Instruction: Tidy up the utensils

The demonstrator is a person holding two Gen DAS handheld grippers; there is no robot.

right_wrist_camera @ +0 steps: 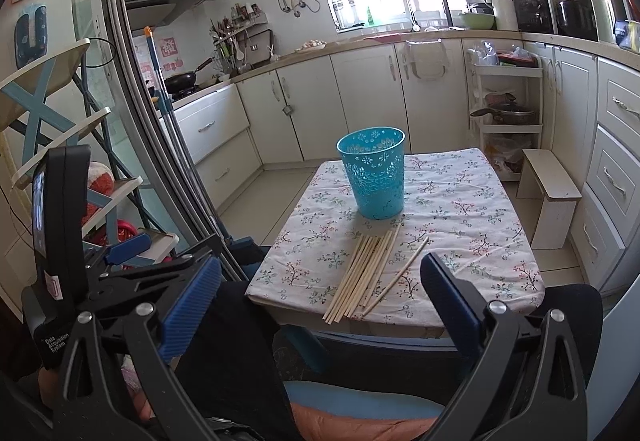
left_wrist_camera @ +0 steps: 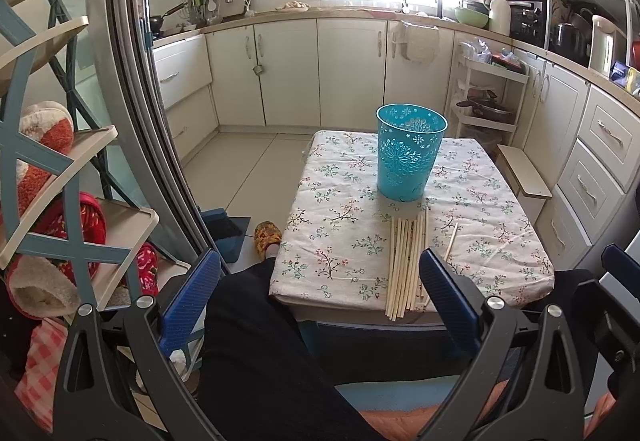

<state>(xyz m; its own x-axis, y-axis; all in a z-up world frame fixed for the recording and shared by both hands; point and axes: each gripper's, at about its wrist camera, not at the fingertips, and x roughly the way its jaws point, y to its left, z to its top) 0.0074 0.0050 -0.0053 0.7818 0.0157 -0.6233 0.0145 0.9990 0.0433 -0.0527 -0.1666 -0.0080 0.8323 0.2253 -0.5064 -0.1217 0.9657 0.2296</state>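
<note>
White print on the black device strapped by my left claw (right_wrist_camera: 132, 245), seen from the right wrist view, reads "Data Acquisition System". Both claws spread wide and empty, held short of the surface (left_wrist_camera: 500, 241): left claw (left_wrist_camera: 320, 297) over my dark trouser leg, right claw (right_wrist_camera: 320, 301) just before the near edge. Chopsticks (right_wrist_camera: 362, 273) lie bundled at that edge on the floral cloth, one stray chopstick (right_wrist_camera: 398, 275) just beside them, and the blue perforated cup (right_wrist_camera: 376, 177) stands upright just beyond; white cabinets (right_wrist_camera: 360, 97) farther back.
</note>
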